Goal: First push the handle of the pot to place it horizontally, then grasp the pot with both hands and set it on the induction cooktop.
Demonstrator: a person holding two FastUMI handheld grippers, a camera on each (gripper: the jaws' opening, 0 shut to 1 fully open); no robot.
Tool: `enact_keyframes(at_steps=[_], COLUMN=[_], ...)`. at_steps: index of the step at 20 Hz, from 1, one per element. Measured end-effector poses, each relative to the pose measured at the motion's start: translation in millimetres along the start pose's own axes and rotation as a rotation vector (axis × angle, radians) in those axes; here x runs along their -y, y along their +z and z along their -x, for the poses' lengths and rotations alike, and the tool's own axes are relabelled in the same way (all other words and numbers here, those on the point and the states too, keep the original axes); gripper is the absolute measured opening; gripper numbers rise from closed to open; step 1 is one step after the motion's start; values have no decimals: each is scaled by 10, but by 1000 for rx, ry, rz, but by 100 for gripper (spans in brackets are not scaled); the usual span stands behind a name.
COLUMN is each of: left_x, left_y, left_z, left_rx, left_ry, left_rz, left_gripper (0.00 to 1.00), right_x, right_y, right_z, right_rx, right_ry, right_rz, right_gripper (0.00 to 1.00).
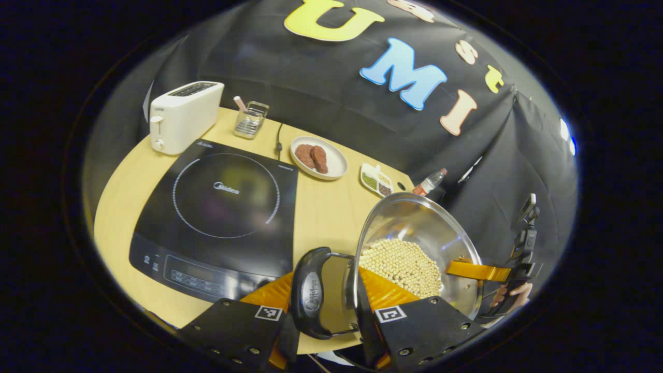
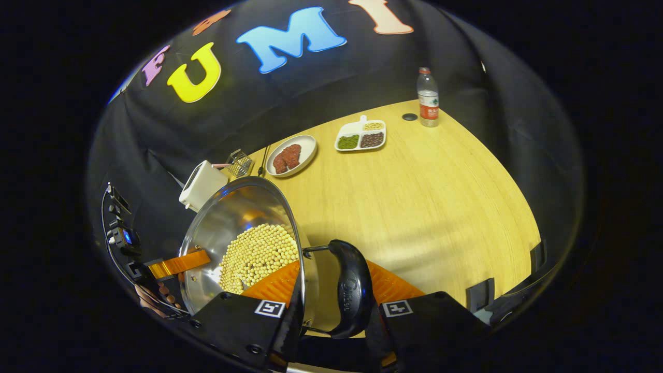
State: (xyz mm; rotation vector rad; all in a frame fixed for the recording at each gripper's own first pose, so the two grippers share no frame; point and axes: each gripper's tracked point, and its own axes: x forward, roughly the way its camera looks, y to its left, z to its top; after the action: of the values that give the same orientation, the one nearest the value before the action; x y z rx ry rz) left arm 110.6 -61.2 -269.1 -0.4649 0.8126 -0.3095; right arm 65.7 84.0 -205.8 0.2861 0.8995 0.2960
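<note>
A steel pot (image 1: 414, 228) holding soybeans (image 1: 401, 264) hangs to the right of the black induction cooktop (image 1: 222, 217). My left gripper (image 1: 326, 290) is shut on the pot, its orange fingers (image 1: 386, 292) astride the rim and a black side handle (image 1: 310, 292). On the pot's far side, the right gripper's orange finger (image 1: 476, 270) reaches over the rim. In the right gripper view, my right gripper (image 2: 331, 282) is shut on the pot (image 2: 233, 223) at its other black handle (image 2: 353, 287). One finger is inside by the beans (image 2: 259, 254).
Behind the cooktop stand a white toaster (image 1: 184, 116) and a wire basket (image 1: 250, 120). A plate of meat (image 1: 318, 157), a divided dish (image 1: 376, 180) and a bottle (image 1: 430, 181) line the table's back edge. Bare wooden table (image 2: 424, 207) spreads right of the pot.
</note>
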Motion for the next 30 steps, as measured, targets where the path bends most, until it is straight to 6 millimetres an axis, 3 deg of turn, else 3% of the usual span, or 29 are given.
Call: enact_keyframes(at_steps=[2,8,9,12,15,16,18,21,23,29,30], left_x=[-276,-954,-1071,-1400,-1682,-1774,-1960,-2162,-2279,-2491,-2523], left_y=[99,394,463,660,826,879,957,1090,1172,1314,1337], left_z=[81,200,212,174,90,74,5,-141,-286,-575,-601], left_rx=[4,32,36,43,52,54,56,63,61,57,60], left_ry=[14,37,42,56,63,65,73,86,97,105,107], left_rz=[10,16,17,13,17,24,33,29,21,9,6], left_gripper=[53,50,53,50,53,50,46,53,50,53,50], right_x=[-259,-916,-1027,-1300,-1528,-1595,-1698,-1785,-1823,-1914,-1928], right_y=[-17,12,4,38,117,152,198,192,208,315,327], right_z=[-131,-501,-582,-811,-1080,-1168,-1338,-1617,-1771,-2104,-2147], right_rx=[-11,-20,-25,-44,-43,-42,-43,-59,-68,-59,-59], right_ry=[9,36,41,54,60,62,63,67,65,60,61], right_rz=[18,37,32,20,26,30,28,9,-9,-35,-38], right_gripper=[54,51,51,51,51,54,50,50,50,53,53])
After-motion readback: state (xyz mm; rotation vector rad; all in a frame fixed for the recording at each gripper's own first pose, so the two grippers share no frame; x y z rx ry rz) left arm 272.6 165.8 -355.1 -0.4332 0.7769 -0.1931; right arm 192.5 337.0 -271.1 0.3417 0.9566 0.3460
